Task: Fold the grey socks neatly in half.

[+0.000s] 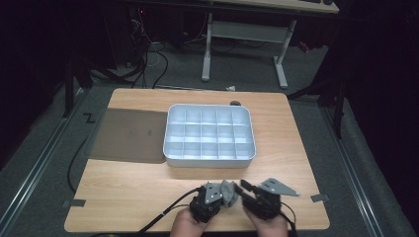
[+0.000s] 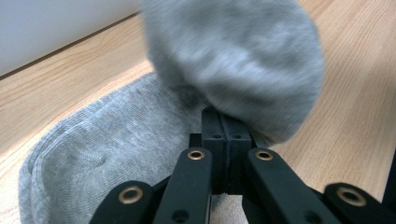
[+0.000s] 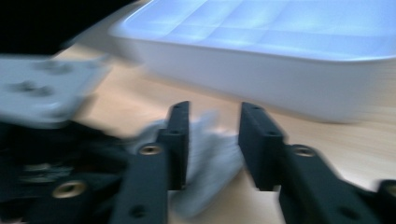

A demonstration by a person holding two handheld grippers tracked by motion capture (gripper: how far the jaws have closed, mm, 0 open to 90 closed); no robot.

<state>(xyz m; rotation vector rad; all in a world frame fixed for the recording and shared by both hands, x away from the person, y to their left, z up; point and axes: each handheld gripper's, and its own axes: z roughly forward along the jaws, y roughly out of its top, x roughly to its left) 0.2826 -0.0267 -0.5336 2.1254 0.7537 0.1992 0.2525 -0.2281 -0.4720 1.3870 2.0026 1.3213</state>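
Dark room around our wooden desk (image 1: 148,187), where at its near edge our left claw (image 2: 225,140) pinches a grey sock (image 2: 116,140) while our right claw (image 3: 212,144), parted, straddles it, so hasty tugging could slip it.

A plain grey sock (image 2: 140,140), a white divided tray (image 1: 210,133), light wood table (image 1: 138,192).

We look down on a pale wooden bench (image 1: 148,187) standing on grey carpet (image 1: 44,163). Beyond it we see a second desk (image 1: 276,5) on white legs (image 1: 281,64), with a tangle of dark cables (image 1: 148,54) on the floor to its left. We find the room's edges dark, the bench lit.
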